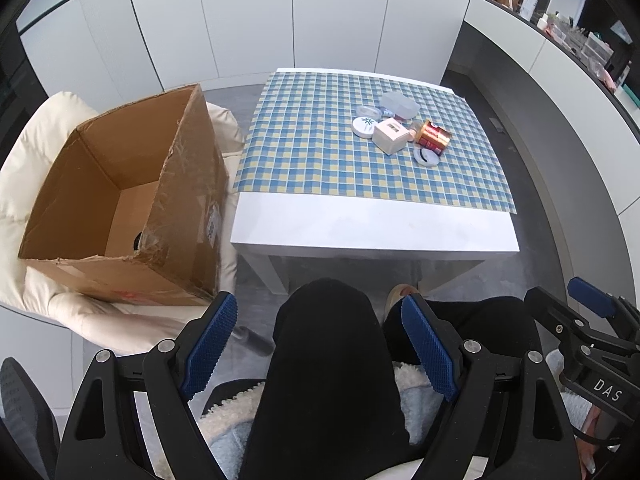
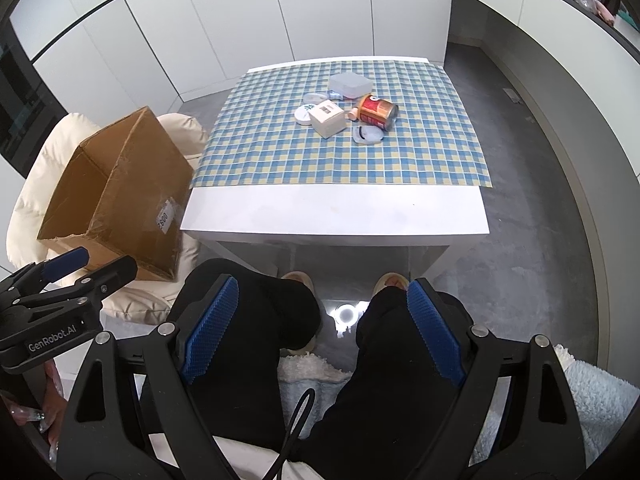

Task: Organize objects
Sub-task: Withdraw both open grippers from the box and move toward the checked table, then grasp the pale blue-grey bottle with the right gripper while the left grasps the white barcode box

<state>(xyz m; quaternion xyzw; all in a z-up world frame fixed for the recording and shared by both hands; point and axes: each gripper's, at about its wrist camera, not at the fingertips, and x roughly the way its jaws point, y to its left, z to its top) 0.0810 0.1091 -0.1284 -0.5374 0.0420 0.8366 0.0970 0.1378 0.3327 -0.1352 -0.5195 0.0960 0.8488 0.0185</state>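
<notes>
- Sitting at a low white table (image 1: 372,224), a person in black trousers is holding 2 grippers above the knees (image 1: 324,320).
- Left gripper (image 1: 320,344) and right gripper (image 2: 324,340) are both hanging with blue pads spread apart, gripping nothing.
- Lying clustered on the blue-and-yellow checked cloth (image 2: 280,160) are a red-and-gold can (image 2: 376,110) on its side, a pale square box (image 2: 328,119), round white tins (image 1: 363,126) and a grey container (image 2: 350,84).
- Standing open on a cream cushion (image 1: 44,128) just beside the table is a cardboard box (image 1: 120,200).

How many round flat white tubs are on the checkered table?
3. One round white tub with a green leaf print left of the pale pink box, one clear-lidded behind it, one black-marked in front of the red can. More may hide.
</notes>
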